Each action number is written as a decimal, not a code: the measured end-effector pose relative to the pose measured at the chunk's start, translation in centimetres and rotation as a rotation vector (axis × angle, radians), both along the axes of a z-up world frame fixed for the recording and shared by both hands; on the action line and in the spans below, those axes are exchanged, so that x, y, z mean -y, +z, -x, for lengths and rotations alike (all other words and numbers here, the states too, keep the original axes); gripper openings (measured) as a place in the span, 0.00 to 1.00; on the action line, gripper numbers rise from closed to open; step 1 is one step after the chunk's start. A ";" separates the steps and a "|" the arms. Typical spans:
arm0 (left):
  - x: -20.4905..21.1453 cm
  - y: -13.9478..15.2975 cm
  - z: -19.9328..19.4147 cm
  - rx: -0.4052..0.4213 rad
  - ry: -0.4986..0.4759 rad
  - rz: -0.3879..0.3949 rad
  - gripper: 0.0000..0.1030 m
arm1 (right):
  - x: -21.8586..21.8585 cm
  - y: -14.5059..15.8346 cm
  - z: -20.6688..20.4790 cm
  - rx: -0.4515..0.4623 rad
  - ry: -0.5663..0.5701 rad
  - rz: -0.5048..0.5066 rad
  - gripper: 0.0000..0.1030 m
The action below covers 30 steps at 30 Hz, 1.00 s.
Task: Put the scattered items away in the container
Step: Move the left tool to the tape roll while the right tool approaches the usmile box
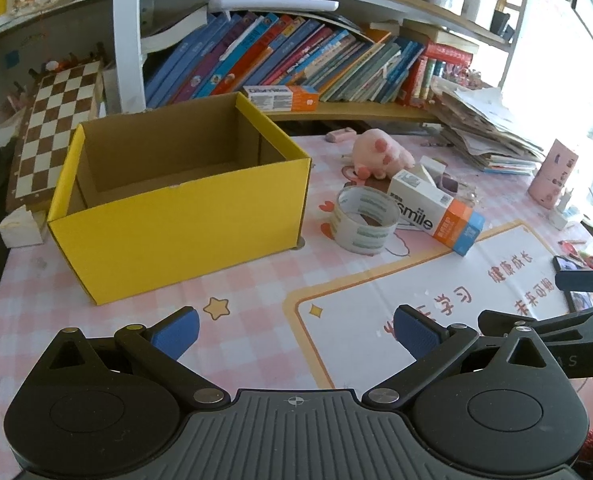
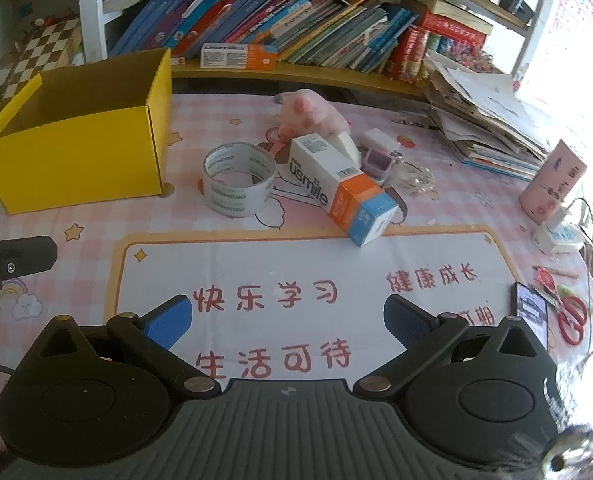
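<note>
An open yellow cardboard box [image 1: 184, 220] [image 2: 84, 152] stands on the pink checked table mat, its inside bare. To its right lie a clear tape roll [image 1: 363, 220] [image 2: 238, 184], a white and orange usmile box [image 1: 436, 210] [image 2: 342, 188] and a pink plush toy [image 1: 382, 152] [image 2: 312, 114]. A small purple item [image 2: 378, 160] lies behind the usmile box. My left gripper [image 1: 296, 332] is open and empty, in front of the yellow box. My right gripper [image 2: 288, 320] is open and empty, over the mat's white panel, short of the tape roll.
A shelf of leaning books [image 1: 288, 60] runs along the back. A stack of papers [image 2: 488, 120] sits back right. A chessboard [image 1: 56, 132] leans at left. A phone [image 2: 530, 312], red scissors [image 2: 572, 320] and a pink tube [image 2: 552, 184] lie at right.
</note>
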<state>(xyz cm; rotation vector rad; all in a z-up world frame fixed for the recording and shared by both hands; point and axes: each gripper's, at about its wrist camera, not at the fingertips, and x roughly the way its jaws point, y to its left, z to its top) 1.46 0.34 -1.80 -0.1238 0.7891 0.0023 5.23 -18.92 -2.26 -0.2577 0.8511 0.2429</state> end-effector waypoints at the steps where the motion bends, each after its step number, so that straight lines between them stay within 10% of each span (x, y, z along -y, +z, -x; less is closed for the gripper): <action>1: 0.1 0.1 -0.1 0.001 0.007 0.003 1.00 | 0.1 0.0 -0.3 -0.001 0.009 -0.001 1.00; 30: 8.2 -0.6 -5.9 -0.068 0.167 -0.001 1.00 | 8.5 -1.7 -10.2 -0.073 0.206 -0.068 1.00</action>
